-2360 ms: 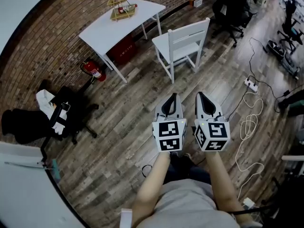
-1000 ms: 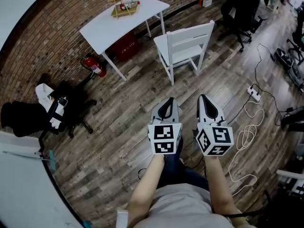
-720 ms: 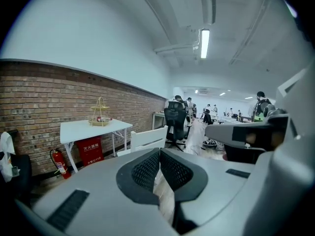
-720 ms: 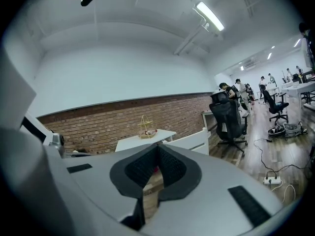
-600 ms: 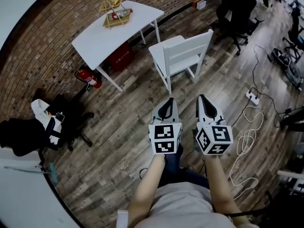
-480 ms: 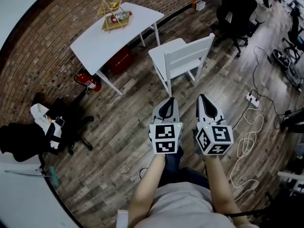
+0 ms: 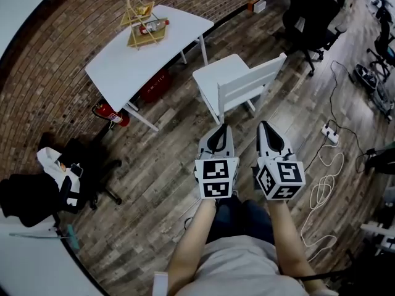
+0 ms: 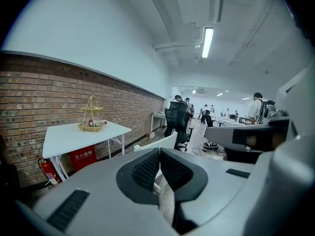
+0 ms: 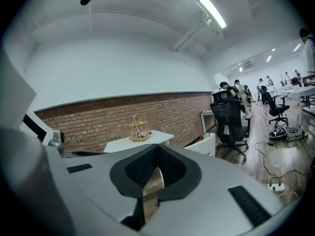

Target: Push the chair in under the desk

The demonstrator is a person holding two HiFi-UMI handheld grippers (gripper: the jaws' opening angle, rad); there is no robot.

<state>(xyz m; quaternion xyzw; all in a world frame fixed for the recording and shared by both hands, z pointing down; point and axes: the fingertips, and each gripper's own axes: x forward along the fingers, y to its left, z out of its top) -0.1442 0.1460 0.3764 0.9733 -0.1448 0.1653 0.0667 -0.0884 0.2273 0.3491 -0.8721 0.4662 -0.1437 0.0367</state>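
Note:
A white wooden chair (image 7: 237, 85) stands on the plank floor, pulled out from the white desk (image 7: 145, 51) by the brick wall, its slatted back facing me. My left gripper (image 7: 220, 131) and right gripper (image 7: 264, 127) are side by side just short of the chair's back, both shut with nothing between the jaws. The chair (image 8: 158, 141) shows past the left gripper's tips (image 8: 159, 153), and its edge (image 9: 203, 145) shows past the right gripper's tips (image 9: 157, 148). The desk (image 8: 81, 134) also appears in the left gripper view.
A wire fruit stand with a red bottle (image 7: 143, 23) sits on the desk. A red box (image 7: 154, 85) and a fire extinguisher (image 7: 111, 115) lie under it. Black office chairs (image 7: 311, 17) stand right, another (image 7: 68, 177) left. A power strip and white cable (image 7: 327, 159) lie on the floor.
The chair and desk have drawn nearer to both grippers as I stepped forward. Both grippers stay shut and side by side.

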